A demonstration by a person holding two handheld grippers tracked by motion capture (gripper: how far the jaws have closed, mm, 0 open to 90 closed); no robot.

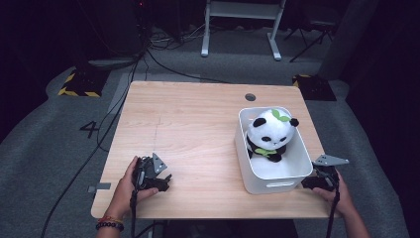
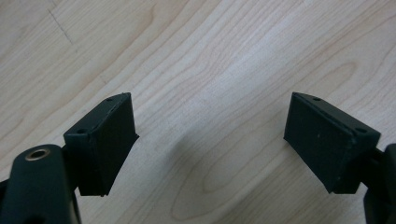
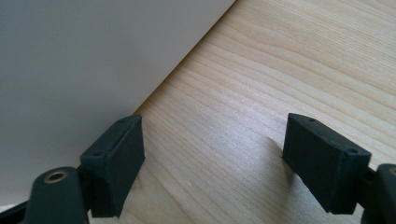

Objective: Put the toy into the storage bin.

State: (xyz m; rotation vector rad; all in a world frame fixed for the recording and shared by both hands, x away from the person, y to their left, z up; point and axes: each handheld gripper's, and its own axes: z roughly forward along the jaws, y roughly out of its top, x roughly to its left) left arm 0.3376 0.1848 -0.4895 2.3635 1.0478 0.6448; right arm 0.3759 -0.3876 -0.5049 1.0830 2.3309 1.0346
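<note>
A black-and-white panda plush (image 1: 269,134) with green leaves on its head sits upright inside a white plastic bin (image 1: 257,184) on the right half of the wooden table (image 1: 188,124). My left gripper (image 1: 164,181) rests on the table near the front left, held by a hand, open with bare wood between its jaws (image 2: 210,140). My right gripper (image 1: 308,183) lies at the bin's front right corner, open. In the right gripper view the bin's white wall (image 3: 93,60) stands just beside one of the fingers (image 3: 114,163), with nothing between the gripper's (image 3: 212,158) jaws.
A round cable hole (image 1: 250,96) sits near the table's far edge. Cables trail from both grippers off the front edge. Beyond the table lie grey carpet, floor cables, a white desk frame (image 1: 242,25) and black-yellow striped bases (image 1: 79,84).
</note>
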